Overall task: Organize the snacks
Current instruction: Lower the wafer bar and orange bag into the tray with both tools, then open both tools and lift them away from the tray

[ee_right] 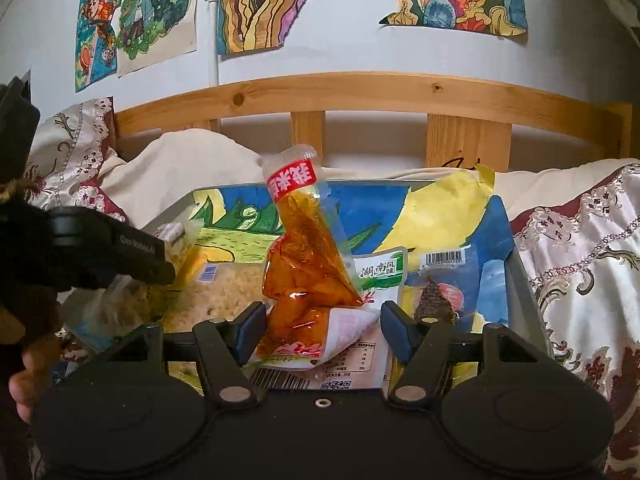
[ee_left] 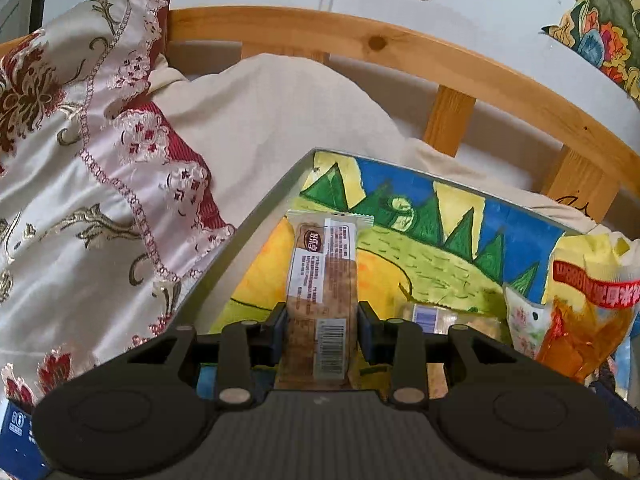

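Beyond my fingers lies a grey tray (ee_left: pixel 256 216) on a quilted bed, slatted headboard (ee_right: pixel 360 92) behind. My left gripper (ee_left: pixel 322 330) clamps a biscuit bar (ee_left: pixel 320 280); my right gripper (ee_right: pixel 322 326) stands half-wide around an orange pouch (ee_right: pixel 304 264), contact unclear.

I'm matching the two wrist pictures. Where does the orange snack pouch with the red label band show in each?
Left wrist view: the orange snack pouch with the red label band sits at the far right edge, over the painted tray.
Right wrist view: the same pouch stands centre frame, between the right gripper's fingers.
Shared landmark: the wooden bed rail.
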`<action>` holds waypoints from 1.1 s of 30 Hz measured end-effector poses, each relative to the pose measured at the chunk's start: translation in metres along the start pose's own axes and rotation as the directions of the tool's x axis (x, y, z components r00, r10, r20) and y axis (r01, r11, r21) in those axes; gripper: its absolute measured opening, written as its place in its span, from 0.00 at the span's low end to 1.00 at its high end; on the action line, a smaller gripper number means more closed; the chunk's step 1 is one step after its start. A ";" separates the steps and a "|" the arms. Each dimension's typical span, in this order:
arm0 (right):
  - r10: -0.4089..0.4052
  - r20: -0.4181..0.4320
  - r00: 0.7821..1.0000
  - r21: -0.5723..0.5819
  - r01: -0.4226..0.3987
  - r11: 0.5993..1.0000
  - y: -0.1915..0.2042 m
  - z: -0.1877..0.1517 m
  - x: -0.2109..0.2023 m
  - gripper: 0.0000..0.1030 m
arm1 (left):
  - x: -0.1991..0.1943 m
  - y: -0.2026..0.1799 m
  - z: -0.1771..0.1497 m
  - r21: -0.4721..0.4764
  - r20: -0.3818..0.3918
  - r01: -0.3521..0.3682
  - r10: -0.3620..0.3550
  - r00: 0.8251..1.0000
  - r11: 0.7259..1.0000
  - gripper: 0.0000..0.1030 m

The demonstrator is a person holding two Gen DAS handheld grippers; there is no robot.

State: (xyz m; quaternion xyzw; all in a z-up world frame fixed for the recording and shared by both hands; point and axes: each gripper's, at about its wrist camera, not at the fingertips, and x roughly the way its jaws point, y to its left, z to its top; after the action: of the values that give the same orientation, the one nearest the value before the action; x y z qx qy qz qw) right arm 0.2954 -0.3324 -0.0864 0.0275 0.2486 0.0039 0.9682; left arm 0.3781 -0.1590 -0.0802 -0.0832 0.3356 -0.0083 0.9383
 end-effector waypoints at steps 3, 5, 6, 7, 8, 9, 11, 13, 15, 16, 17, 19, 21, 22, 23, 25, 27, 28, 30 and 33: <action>-0.002 0.001 1.000 0.001 0.002 1.000 0.000 0.000 0.000 0.65 | 0.001 -0.001 -0.002 0.007 -0.010 -0.004 0.004 1.000 1.000 0.38; -0.002 0.001 1.000 -0.001 0.002 1.000 0.000 0.001 0.000 0.66 | 0.001 -0.002 -0.003 0.020 -0.013 -0.011 0.011 1.000 1.000 0.38; -0.002 0.002 1.000 -0.001 0.002 1.000 0.000 0.001 0.000 0.66 | 0.001 -0.003 -0.004 0.028 -0.012 -0.014 0.014 1.000 1.000 0.39; -0.001 0.004 1.000 0.002 0.001 1.000 -0.001 0.001 0.000 0.66 | 0.001 -0.004 -0.004 0.033 -0.011 -0.016 0.017 1.000 0.999 0.39; 0.002 0.005 1.000 0.005 -0.002 1.000 -0.002 0.001 0.000 0.68 | 0.000 -0.004 -0.004 0.036 -0.011 -0.019 0.019 1.000 0.999 0.39; 0.006 0.006 1.000 0.009 -0.006 1.000 -0.003 0.001 0.000 0.71 | 0.000 -0.005 -0.004 0.039 -0.013 -0.018 0.019 1.000 0.999 0.39; 0.004 0.008 1.000 0.009 -0.004 1.000 -0.002 0.001 -0.001 0.73 | -0.001 -0.005 -0.003 0.041 -0.016 -0.016 0.017 1.000 0.999 0.40; 0.005 0.011 1.000 0.005 -0.005 1.000 -0.001 0.001 -0.002 0.74 | -0.002 -0.005 -0.002 0.042 -0.018 -0.014 0.015 1.000 0.999 0.45; 0.006 0.014 1.000 0.003 -0.006 1.000 -0.001 0.002 -0.002 0.76 | -0.005 -0.004 -0.002 0.043 -0.014 -0.014 0.015 1.000 0.999 0.55; 0.006 0.017 1.000 0.003 -0.006 1.000 -0.001 0.002 -0.003 0.77 | -0.007 -0.004 -0.002 0.045 -0.013 -0.014 0.015 1.000 0.999 0.57; 0.007 0.022 1.000 0.006 -0.008 1.000 -0.001 0.003 -0.005 0.79 | -0.009 -0.004 -0.001 0.044 -0.009 -0.015 0.015 1.000 0.999 0.63; 0.010 0.034 0.999 0.016 -0.010 1.000 0.000 0.005 -0.008 0.82 | -0.016 -0.002 0.000 0.039 0.004 -0.019 0.019 1.000 0.999 0.72; 0.017 0.047 0.999 0.026 -0.019 0.999 0.000 0.007 -0.013 0.86 | -0.026 0.001 0.002 0.032 0.028 -0.027 0.026 0.999 0.999 0.83; 0.023 0.054 0.998 0.032 -0.025 0.999 0.000 0.009 -0.016 0.87 | -0.031 0.002 0.003 0.028 0.039 -0.032 0.031 0.999 0.999 0.85; 0.028 0.062 0.998 0.037 -0.031 0.999 0.001 0.011 -0.020 0.90 | -0.036 0.004 0.005 0.025 0.049 -0.037 0.036 0.998 0.999 0.88; 0.033 0.080 0.996 0.046 -0.036 0.998 0.001 0.015 -0.028 0.94 | -0.048 0.010 0.007 0.018 0.063 -0.044 0.043 0.997 0.999 0.91; 0.034 0.100 0.994 0.053 -0.039 0.998 0.002 0.021 -0.039 0.96 | -0.062 0.016 0.010 0.013 0.087 -0.049 0.048 0.995 0.999 0.96; 0.032 0.110 0.993 0.055 -0.038 0.998 0.003 0.023 -0.045 0.97 | -0.069 0.018 0.012 0.011 0.100 -0.055 0.053 0.994 0.998 0.97; 0.023 0.132 0.991 0.060 -0.032 0.998 0.005 0.028 -0.058 0.99 | -0.086 0.024 0.013 0.002 0.129 -0.064 0.063 0.990 0.998 0.99; 0.013 0.156 0.988 0.070 -0.024 0.997 0.006 0.034 -0.078 0.99 | -0.110 0.034 0.014 -0.012 0.147 -0.066 0.067 0.987 0.998 0.99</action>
State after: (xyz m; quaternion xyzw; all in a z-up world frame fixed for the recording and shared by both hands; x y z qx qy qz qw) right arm 0.2434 -0.3294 -0.0192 0.0648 0.1723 0.0019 0.9829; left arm 0.3007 -0.1157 -0.0060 -0.0759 0.2681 0.0305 0.9599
